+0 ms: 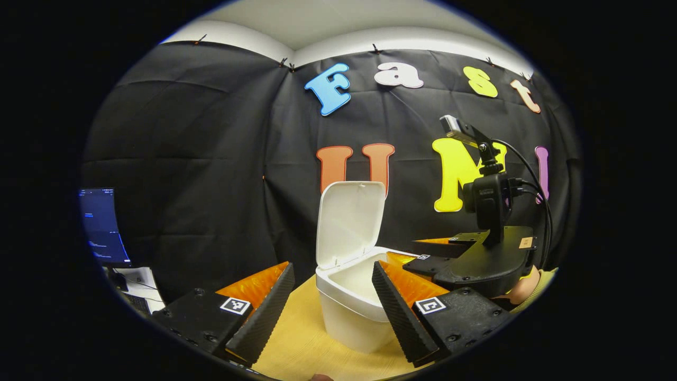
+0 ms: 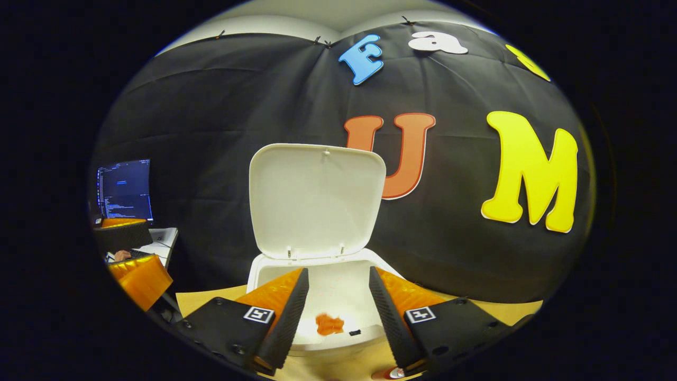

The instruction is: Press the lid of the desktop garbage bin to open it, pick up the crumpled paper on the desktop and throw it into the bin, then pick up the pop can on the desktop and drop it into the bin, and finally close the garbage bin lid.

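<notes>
The white bin (image 2: 317, 296) stands on the wooden desk (image 1: 301, 338) with its lid (image 2: 316, 198) upright, and an orange crumpled paper (image 2: 329, 324) lies inside. My right gripper (image 2: 334, 312) hovers over the bin's mouth, jaws spread wide and empty. My left gripper (image 1: 330, 301) waits beside the bin, equally wide and empty.

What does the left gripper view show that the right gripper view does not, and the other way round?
Left gripper view: the right gripper above the white bin, with its camera mount and the hand holding it. Right gripper view: the orange crumpled paper inside the white bin. Both: the white bin with its lid raised, and a monitor.
</notes>
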Tool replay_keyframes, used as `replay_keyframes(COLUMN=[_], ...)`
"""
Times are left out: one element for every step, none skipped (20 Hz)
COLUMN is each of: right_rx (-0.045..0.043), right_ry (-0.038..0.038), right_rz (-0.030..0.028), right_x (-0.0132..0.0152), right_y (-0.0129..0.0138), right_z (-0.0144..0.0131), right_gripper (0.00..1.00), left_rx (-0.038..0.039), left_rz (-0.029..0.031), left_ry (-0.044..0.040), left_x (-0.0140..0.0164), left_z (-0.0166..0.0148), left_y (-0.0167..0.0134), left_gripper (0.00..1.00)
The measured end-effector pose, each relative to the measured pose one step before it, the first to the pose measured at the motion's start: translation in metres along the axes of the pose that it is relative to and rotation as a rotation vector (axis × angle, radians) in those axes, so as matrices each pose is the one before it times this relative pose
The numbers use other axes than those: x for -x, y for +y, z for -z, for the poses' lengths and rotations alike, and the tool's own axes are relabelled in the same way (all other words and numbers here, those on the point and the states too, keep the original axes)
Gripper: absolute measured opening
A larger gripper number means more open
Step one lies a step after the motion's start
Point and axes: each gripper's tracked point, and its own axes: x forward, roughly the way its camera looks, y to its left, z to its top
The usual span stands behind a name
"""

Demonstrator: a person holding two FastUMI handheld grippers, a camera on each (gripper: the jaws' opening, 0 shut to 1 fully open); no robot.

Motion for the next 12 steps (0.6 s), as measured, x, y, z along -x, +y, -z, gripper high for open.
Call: replay_keyframes(right_rx=[0.00468,0.00283,0.00031,-0.00328,-0.00360,-0.00687,-0.00684,-0.00447,-0.00275,-0.00280,-0.00198,-0.00281], right_ry=[-0.00828,-0.00822,-0.00524,-0.00205,0.00638,-0.00021,-0.00056,-0.00273,-0.00516,-0.00687,-0.00344,-0.00412], right_rz=[0.01365,0.01757,0.02194,0.02563,0.02717,0.02016,0.02122,0.02439,0.02445,0.02422,0.02226,0.02503], right_x=[0.00246,0.00375,0.00480,0.00490,0.00674,0.00634,0.00617,0.00652,0.00758,0.00686,0.00673,0.00687], right_y=[-0.00386,-0.00451,-0.00778,-0.00729,-0.00911,-0.00882,-0.00989,-0.01034,-0.01116,-0.01153,-0.01102,-0.01127], right_z=[-0.00213,-0.00203,-0.00141,-0.00033,0.00105,0.00067,-0.00104,0.00013,-0.00068,-0.00075,0.00009,0.00039], right_gripper=[0.80,0.88,0.89,0.89,0.89,0.89,0.89,0.89,0.90,0.89,0.90,0.90], left_rx=[0.00020,-0.00083,-0.00031,0.00039,0.00187,0.00161,0.00127,0.00004,-0.00073,0.00035,0.00182,0.00267], left_rz=[0.00119,0.00360,0.00604,0.00871,0.00992,0.01202,0.01461,0.01506,0.01500,0.01695,0.02004,0.02204], left_ry=[0.00089,0.00215,0.00132,0.00151,0.00194,0.00261,0.00257,0.00259,0.00145,0.00068,0.00228,0.00128], left_x=[-0.00040,-0.00011,-0.00049,-0.00029,-0.00109,-0.00087,-0.00061,-0.00059,-0.00163,-0.00091,-0.00002,0.00020], left_z=[-0.00005,0.00083,0.00095,0.00084,0.00125,0.00110,0.00074,0.00059,0.00079,-0.00006,0.00084,0.00086], left_y=[-0.00118,-0.00184,-0.00342,-0.00331,-0.00472,-0.00571,-0.00669,-0.00776,-0.00721,-0.00773,-0.00853,-0.00802], left_gripper=[0.97,0.97,0.97,0.97,0.97,0.97,0.97,0.97,0.97,0.97,0.97,0.97])
